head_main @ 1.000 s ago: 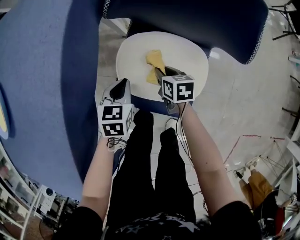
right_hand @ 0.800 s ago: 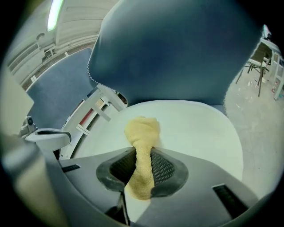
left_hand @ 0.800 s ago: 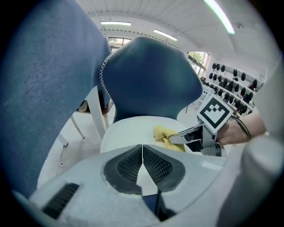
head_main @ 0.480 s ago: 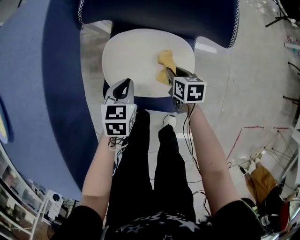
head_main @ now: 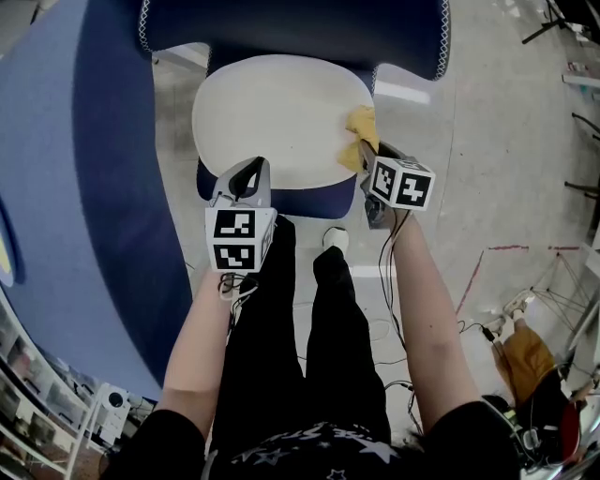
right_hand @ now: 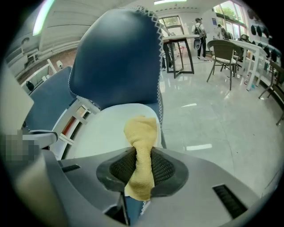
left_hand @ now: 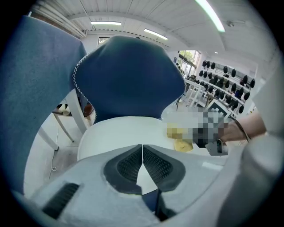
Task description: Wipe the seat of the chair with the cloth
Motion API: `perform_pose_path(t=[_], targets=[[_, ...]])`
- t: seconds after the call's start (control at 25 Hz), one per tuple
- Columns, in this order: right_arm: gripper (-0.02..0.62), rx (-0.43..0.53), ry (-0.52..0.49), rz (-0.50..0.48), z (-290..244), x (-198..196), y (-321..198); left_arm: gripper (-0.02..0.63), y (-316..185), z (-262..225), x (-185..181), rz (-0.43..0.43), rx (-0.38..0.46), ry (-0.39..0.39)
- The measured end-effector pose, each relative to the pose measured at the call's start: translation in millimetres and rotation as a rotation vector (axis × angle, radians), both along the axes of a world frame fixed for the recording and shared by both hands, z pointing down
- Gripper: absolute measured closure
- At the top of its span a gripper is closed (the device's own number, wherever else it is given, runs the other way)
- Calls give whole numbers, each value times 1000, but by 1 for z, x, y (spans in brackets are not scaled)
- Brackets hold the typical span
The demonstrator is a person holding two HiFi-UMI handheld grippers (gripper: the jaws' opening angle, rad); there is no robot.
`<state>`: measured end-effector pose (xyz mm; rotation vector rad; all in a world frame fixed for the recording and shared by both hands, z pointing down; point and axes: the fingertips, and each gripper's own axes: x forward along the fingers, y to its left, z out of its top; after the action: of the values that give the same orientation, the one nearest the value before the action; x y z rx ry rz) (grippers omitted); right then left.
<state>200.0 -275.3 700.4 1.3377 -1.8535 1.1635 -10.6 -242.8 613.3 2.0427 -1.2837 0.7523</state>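
The chair has a white round seat [head_main: 272,112] and a dark blue backrest [head_main: 291,28]. A yellow cloth [head_main: 359,139] lies at the seat's right edge, pinched by my right gripper [head_main: 367,155]. In the right gripper view the cloth [right_hand: 141,150] is squeezed between the two dark pads and spreads onto the seat [right_hand: 102,128] ahead. My left gripper [head_main: 246,178] hovers over the seat's front edge, shut with nothing in it; its pads [left_hand: 128,165] meet in the left gripper view, with the seat [left_hand: 120,133] beyond and the cloth [left_hand: 177,135] at the right.
A large blue curved panel [head_main: 84,187] rises on the left of the chair. The person's black-clad legs [head_main: 300,319] stand in front of the seat. Cables [head_main: 394,309] trail on the pale floor at right. Tables and chairs [right_hand: 222,48] stand far off.
The right gripper has dragged the cloth from the middle of the seat across to its right edge. The left gripper has stayed near the front edge.
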Motion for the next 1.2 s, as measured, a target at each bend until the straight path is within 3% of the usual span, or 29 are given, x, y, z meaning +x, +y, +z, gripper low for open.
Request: perform_pose_path(t=[0.16,0.36,0.64,0.92,1.2], targets=[[508,-28,40,73,4,29,11,584,6,2,6,5,-5,0],[509,6,22,15,-21,13,16,584,16,-5,-5,-25,5,6],[509,44,-65,-203,-47,-85,21,584,30,-2,-29,-82,-8,0],[509,62,-100,-482,-46,-228,31,584,46,4,-97,-203,-32,-11],[509,27,-197,-575,-26,-307,33,584,53,23,-138,-277,-62,-27]])
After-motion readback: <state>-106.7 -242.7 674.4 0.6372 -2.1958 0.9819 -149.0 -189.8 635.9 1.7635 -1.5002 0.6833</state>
